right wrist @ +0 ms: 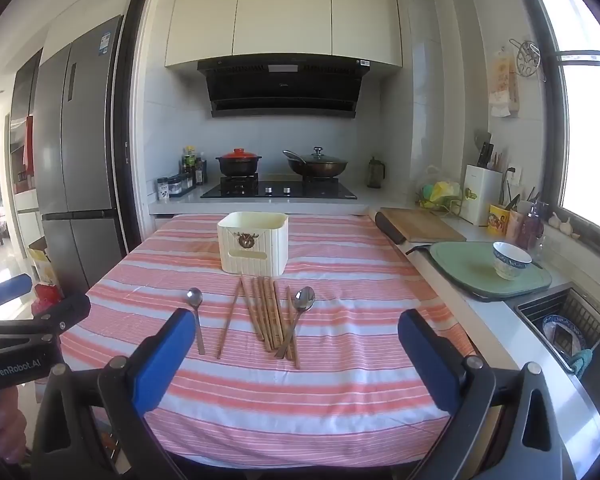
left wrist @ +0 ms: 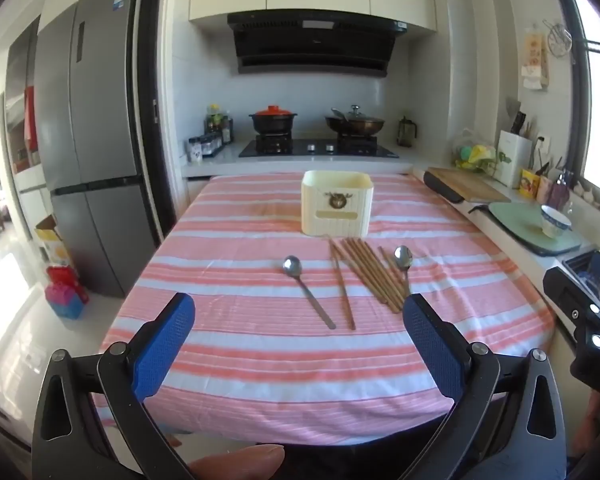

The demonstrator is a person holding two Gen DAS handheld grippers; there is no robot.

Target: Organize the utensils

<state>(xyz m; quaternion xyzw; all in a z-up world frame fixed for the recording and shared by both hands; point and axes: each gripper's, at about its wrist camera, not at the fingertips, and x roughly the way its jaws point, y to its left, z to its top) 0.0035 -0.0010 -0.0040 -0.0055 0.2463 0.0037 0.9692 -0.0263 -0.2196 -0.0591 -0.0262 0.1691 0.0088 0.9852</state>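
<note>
A cream utensil holder (left wrist: 337, 210) (right wrist: 253, 247) stands upright on the pink striped tablecloth (left wrist: 240, 360) (right wrist: 340, 400). In front of it lie several wooden chopsticks (left wrist: 370, 276) (right wrist: 266, 312), one chopstick apart on the left (left wrist: 343, 292) (right wrist: 229, 320), a steel spoon on the left (left wrist: 306, 286) (right wrist: 196, 314) and a steel spoon on the right (left wrist: 403, 264) (right wrist: 298, 316) resting on the chopsticks. My left gripper (left wrist: 300, 316) is open and empty, held above the table's near part. My right gripper (right wrist: 296, 328) is open and empty, likewise short of the utensils.
A counter runs along the right with a wooden board (right wrist: 420, 226), a green mat (right wrist: 488, 270) with a blue-and-white bowl (right wrist: 511, 260), and a sink (right wrist: 568, 328). A stove with pots (right wrist: 280, 184) is behind the table. A fridge (left wrist: 88, 160) stands left.
</note>
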